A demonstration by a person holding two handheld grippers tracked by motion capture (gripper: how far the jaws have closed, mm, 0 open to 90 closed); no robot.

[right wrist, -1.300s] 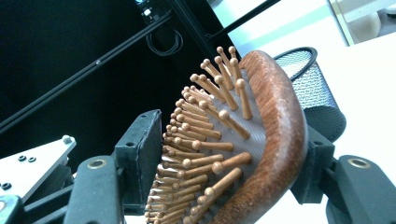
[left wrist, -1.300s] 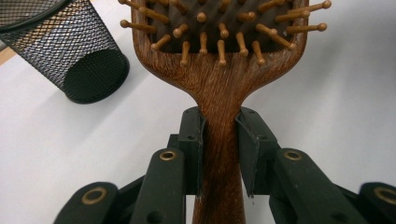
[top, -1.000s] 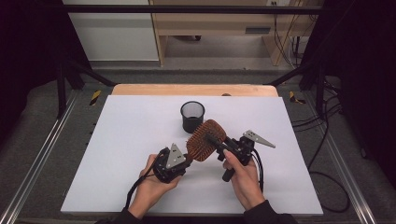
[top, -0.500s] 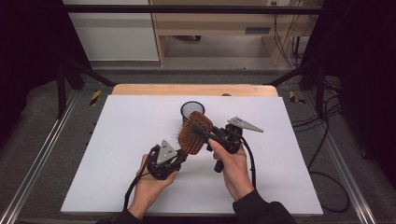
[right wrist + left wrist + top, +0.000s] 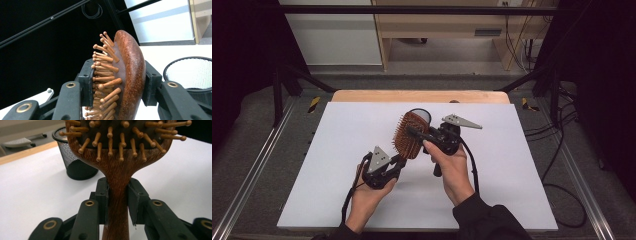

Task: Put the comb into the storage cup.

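A wooden hairbrush (image 5: 408,136) with wooden pins is held off the table between both hands. My left gripper (image 5: 398,162) is shut on its narrow handle (image 5: 117,187), one pad on each side. My right gripper (image 5: 414,131) is shut across the oval head (image 5: 131,75), with one pad on the smooth back and the other against the pins. In the high view the brush stands steeply tilted, with its pins facing left. A black mesh cup (image 5: 422,115) stands upright on the table just behind the brush head.
The white table top (image 5: 337,150) spreads wide on both sides of the hands. The mesh cup (image 5: 192,75) sits close to the right of the brush head in the right gripper view. Metal rails and cables run along the table's sides.
The right hand has risen and drawn the brush head up and left, toward the cup. The brush stands steeper. The left hand has followed slightly with the handle.
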